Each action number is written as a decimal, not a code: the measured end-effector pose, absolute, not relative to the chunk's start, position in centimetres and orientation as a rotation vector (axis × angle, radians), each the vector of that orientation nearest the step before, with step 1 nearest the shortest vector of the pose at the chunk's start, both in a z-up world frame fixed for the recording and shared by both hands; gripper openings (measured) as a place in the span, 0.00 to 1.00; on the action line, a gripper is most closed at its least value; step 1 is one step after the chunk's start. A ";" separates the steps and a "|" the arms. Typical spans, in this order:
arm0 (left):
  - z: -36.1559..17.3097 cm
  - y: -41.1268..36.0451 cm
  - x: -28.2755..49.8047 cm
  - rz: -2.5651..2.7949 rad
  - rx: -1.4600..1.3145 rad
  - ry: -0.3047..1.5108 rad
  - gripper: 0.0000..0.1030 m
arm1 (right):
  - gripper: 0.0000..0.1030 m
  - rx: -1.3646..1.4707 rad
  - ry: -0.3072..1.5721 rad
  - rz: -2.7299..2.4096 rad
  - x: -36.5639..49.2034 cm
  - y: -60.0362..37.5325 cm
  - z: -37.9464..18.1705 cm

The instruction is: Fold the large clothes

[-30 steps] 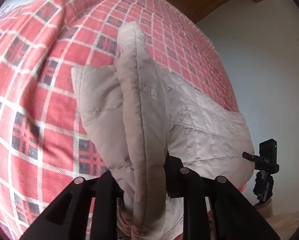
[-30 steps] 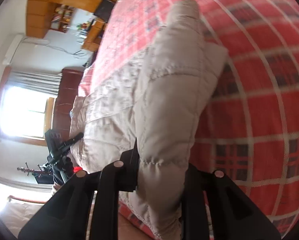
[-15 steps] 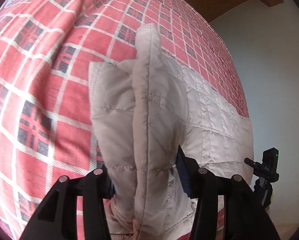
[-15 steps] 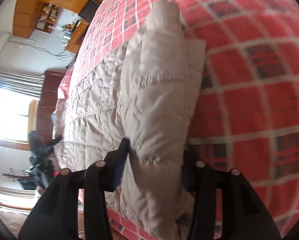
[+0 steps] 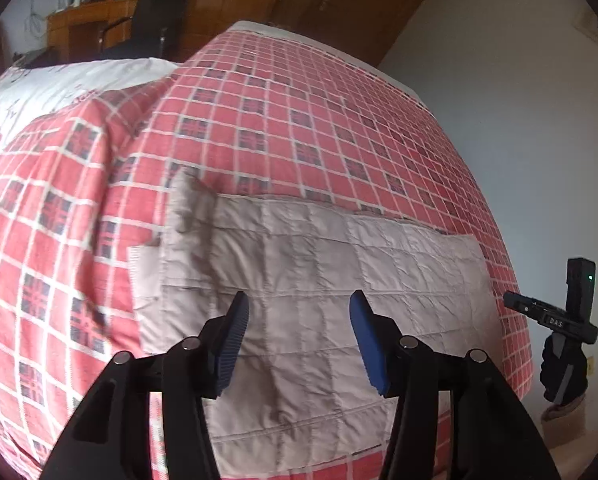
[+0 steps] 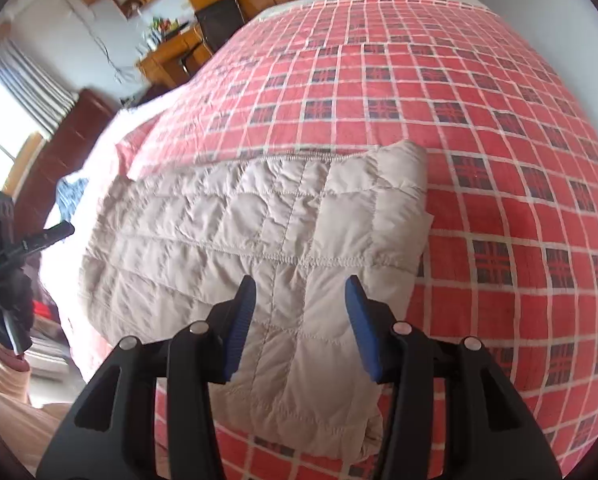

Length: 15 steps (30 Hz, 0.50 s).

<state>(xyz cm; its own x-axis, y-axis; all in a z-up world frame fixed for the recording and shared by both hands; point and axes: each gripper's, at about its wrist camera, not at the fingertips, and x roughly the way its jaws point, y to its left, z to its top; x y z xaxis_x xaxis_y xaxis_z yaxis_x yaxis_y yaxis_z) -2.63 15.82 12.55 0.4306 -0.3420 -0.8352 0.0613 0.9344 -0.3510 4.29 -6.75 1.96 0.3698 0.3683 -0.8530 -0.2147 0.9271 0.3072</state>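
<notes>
A beige quilted jacket (image 5: 315, 272) lies folded flat into a long rectangle near the front edge of a bed with a red checked cover (image 5: 299, 120). My left gripper (image 5: 297, 340) hovers open above the jacket's left part, its blue pads empty. In the right wrist view the same jacket (image 6: 259, 240) spreads from the bed's left edge to its middle. My right gripper (image 6: 301, 320) is open above the jacket's right end, holding nothing. The other hand-held gripper (image 5: 567, 320) shows at the far right of the left view, and at the left edge (image 6: 15, 248) of the right view.
A second red checked quilt (image 5: 47, 208) bulges at the left of the bed beside a white pillow (image 5: 59, 80). A wooden desk (image 6: 171, 56) and dark chair (image 6: 219, 20) stand behind the bed. A window with striped curtains (image 6: 27, 92) is at left; a pale wall (image 5: 519, 100) at right.
Both grippers have opened and let go of the jacket fold they pinched. The fabric has dropped flat onto the bed, and both grippers have pulled back from it.
</notes>
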 end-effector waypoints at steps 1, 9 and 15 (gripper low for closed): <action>11.7 14.8 -2.4 -0.264 -0.283 1.115 0.52 | 0.46 0.154 1.144 0.374 4.5 -6.5 1.5; 4.9 12.7 -1.8 -0.232 -0.267 1.210 0.52 | 0.45 0.220 1.242 0.329 5.9 -8.3 -4.2; 4.3 12.7 -1.8 -0.234 -0.244 1.209 0.52 | 0.51 0.214 1.253 0.348 6.3 -7.7 -6.3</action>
